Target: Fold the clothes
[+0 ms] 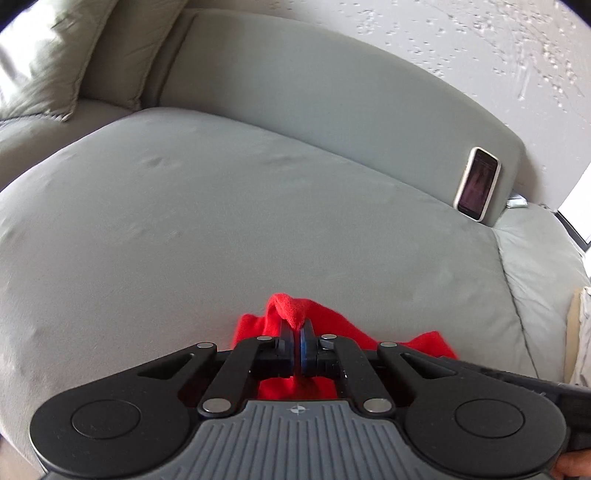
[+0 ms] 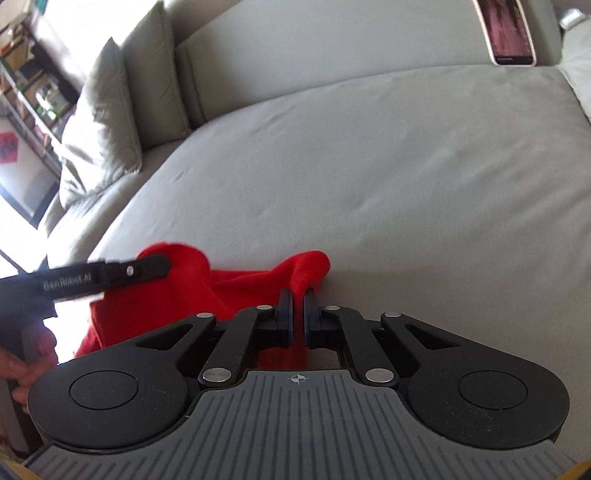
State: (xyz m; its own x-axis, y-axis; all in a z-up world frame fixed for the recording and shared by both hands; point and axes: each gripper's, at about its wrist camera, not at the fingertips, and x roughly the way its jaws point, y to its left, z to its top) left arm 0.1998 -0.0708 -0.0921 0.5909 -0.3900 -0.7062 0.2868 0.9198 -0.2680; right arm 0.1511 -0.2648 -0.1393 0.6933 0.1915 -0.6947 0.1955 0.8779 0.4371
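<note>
A red garment (image 1: 295,310) hangs bunched over the near part of a grey sofa seat (image 1: 221,221). My left gripper (image 1: 297,332) is shut on a fold of its edge, with red cloth sticking up between the pads. In the right wrist view, my right gripper (image 2: 297,299) is shut on another bunched corner of the red garment (image 2: 236,284). The left gripper (image 2: 147,267) shows there from the side, clamped on the cloth to the left. The cloth sags between the two grippers. Most of the garment is hidden below the gripper bodies.
A phone (image 1: 477,184) leans upright against the sofa backrest (image 1: 332,92) at the right; it also shows in the right wrist view (image 2: 508,29). A grey cushion (image 2: 107,122) sits in the sofa's left corner. Shelves (image 2: 22,85) stand beyond the sofa at left.
</note>
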